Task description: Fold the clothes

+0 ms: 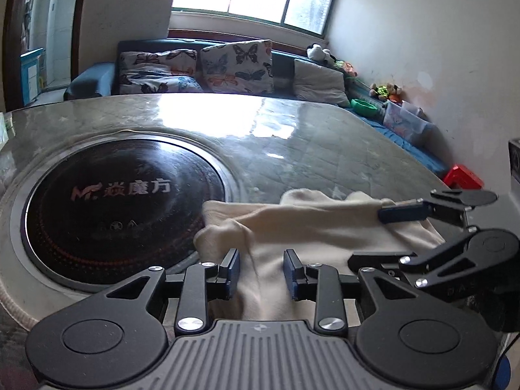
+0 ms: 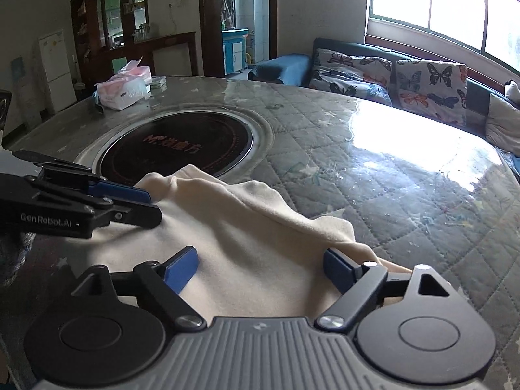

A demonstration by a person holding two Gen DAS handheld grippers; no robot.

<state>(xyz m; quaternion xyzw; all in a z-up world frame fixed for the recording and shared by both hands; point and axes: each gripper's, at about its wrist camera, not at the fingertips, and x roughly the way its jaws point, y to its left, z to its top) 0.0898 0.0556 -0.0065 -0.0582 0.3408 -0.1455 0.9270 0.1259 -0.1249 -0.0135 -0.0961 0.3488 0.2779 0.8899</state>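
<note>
Cream garment (image 2: 247,237): crumpled on the bench (image 2: 406,175), just beside the round black hotplate (image 2: 177,148). Left gripper (image 1: 261,271): fingers part-spread over the cloth; a grasp cannot be told. Right gripper (image 2: 260,266): fingers released, spread wide.

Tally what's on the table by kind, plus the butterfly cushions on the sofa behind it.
Cream garment: 1
Round black cooktop set into the table: 1
Tissue packs: 2, at the far edge
Butterfly cushions: 2
Total: 6
</note>
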